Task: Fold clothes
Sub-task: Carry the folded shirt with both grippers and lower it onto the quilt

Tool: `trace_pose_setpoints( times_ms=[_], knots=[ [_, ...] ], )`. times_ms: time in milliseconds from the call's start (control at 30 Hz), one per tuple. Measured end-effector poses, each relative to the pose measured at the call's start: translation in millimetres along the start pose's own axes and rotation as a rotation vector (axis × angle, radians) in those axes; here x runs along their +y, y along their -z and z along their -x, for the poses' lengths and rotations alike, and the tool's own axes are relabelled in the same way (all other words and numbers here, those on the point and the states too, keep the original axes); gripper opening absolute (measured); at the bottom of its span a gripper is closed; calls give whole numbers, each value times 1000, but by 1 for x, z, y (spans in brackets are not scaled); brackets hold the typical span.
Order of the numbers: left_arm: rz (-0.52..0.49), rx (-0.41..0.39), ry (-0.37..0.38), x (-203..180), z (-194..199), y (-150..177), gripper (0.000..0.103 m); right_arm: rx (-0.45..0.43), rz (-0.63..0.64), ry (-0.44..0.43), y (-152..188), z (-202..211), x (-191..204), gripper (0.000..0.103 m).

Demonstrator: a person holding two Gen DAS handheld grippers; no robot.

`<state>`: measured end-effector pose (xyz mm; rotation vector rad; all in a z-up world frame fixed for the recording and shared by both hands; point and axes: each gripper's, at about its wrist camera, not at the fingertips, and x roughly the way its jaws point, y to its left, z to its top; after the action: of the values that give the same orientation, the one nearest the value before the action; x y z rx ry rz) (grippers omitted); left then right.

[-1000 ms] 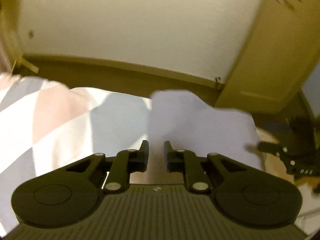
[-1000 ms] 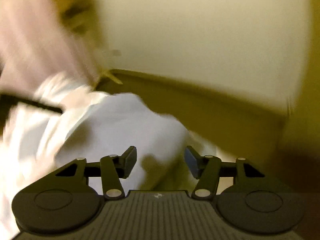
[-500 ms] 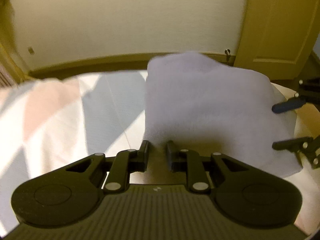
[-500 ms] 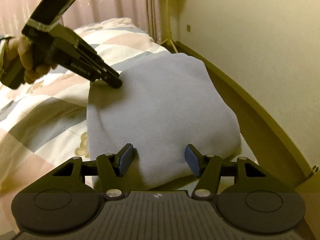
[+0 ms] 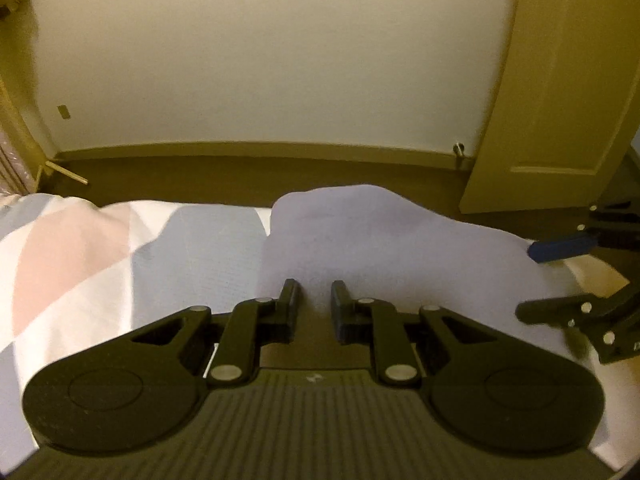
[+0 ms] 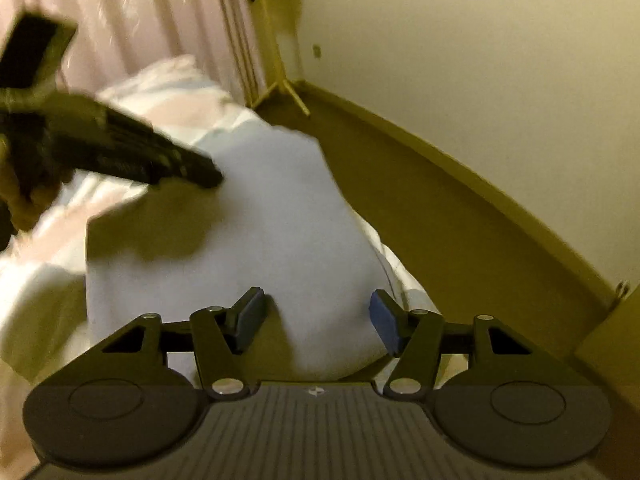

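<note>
Lying on the bed (image 5: pixel 72 264) near its edge beside the floor (image 5: pixel 240 176) is one folded garment (image 5: pixel 380 248), pale lilac-grey, the only piece of clothing in sight. In the right wrist view its long axis runs away from the camera, from the right tongs (image 6: pixel 316 316) toward the far corner of the room, and the folded garment (image 6: pixel 280 240) looks longer than wide. In the left wrist view the same garment spreads across the picture, from the middle to the right side.

Two tongs are present. The left tongs (image 5: pixel 314 300) stand with the fingers only a narrow gap apart, above the near edge of the garment; whether cloth is caught between them I cannot tell. The right tongs are clearly spread wide, one blue pad on each side of the near end of the garment, and they grip nothing.

The left wrist view shows the checked bed cover in pink, grey and white, a cream door (image 5: pixel 560 100), and the right tongs (image 5: pixel 560 276) coming in from the right over the garment. The right wrist view shows instead a pink curtain (image 6: pixel 120 20) and the left tongs (image 6: pixel 200 174), blurred, with the tip over the far left part of the garment
</note>
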<state>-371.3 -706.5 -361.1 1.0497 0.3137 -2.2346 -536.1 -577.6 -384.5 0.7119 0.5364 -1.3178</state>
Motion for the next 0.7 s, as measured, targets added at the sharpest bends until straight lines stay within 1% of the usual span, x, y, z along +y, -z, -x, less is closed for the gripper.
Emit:
trace_pose_setpoints(
  times_ms=[67, 100, 167, 233, 333, 367, 433, 467, 533, 567, 633, 667, 700],
  knots=[
    [7, 2, -25, 3, 18, 6, 16, -22, 17, -2, -1, 15, 9, 59],
    [27, 4, -35, 6, 29, 11, 16, -33, 26, -3, -2, 23, 13, 59],
    [89, 15, -34, 11, 45, 24, 16, -55, 43, -5, -3, 38, 22, 58],
    [144, 33, -31, 12, 50, 39, 16, -68, 62, -12, -2, 51, 31, 58],
    [172, 75, -50, 1, 42, 58, 16, -38, 105, -37, 12, 56, 50, 58],
    [179, 86, -63, -2, 35, 62, 16, -11, 123, -37, 20, 51, 55, 58],
    [205, 93, -90, -5, 27, 63, 16, 39, 183, 20, 34, 33, 63, 57],
    [224, 94, -100, -6, 29, 61, 16, 48, 210, 44, 38, 27, 66, 58],
    [259, 104, -117, -8, 38, 55, 18, 54, 205, 56, 38, 23, 68, 59],
    [271, 117, -131, -10, 44, 51, 21, 54, 182, 59, 34, 26, 67, 59],
    [292, 151, -166, -14, 56, 43, 31, 49, 135, 72, 27, 37, 67, 59],
    [304, 164, -179, -16, 64, 41, 38, 44, 114, 87, 24, 45, 68, 60],
    [317, 176, -190, -19, 72, 38, 39, 43, 97, 108, 22, 51, 68, 62]
  ],
)
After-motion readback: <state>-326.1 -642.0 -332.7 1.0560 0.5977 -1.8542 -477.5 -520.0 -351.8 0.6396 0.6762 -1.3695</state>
